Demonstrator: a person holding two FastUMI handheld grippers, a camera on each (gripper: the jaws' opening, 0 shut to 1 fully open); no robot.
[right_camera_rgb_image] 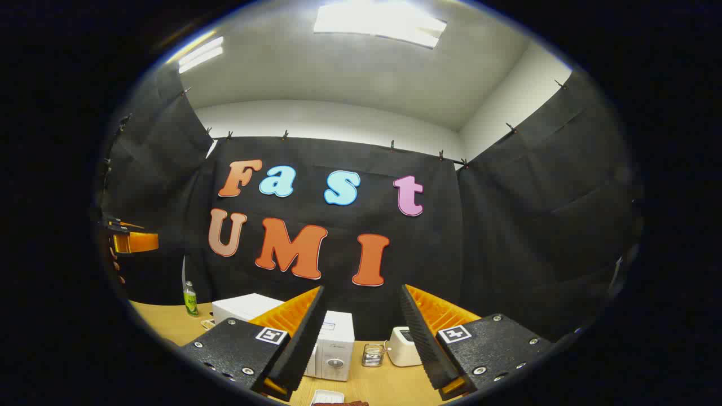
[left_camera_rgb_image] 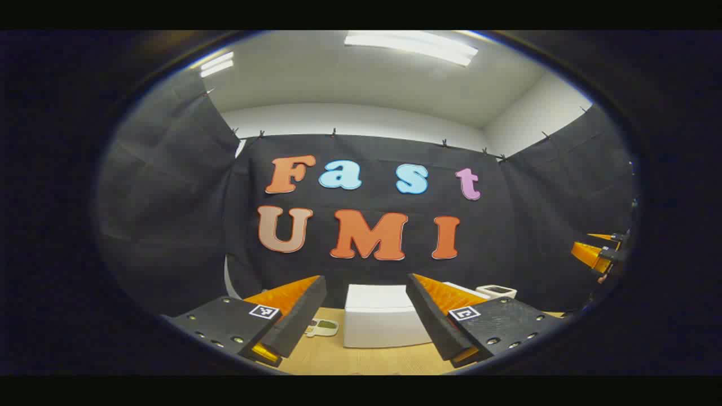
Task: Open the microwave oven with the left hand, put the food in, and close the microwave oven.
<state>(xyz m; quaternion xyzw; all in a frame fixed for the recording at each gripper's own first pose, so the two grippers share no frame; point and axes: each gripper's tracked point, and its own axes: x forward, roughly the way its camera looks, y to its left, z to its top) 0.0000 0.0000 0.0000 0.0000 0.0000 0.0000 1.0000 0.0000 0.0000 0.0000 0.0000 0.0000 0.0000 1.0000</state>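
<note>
While both grippers gape, the microwave (right_camera_rgb_image: 330,349) stands closed.

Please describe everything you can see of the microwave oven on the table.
The microwave oven is a white box, looking like painted metal or plastic, standing upright on the wooden table. In the right gripper view its front shows a narrow control panel with a round knob low down; the door looks closed, though the right gripper hides most of it. In the left gripper view it appears as a plain white block. Neither gripper touches it.
</note>
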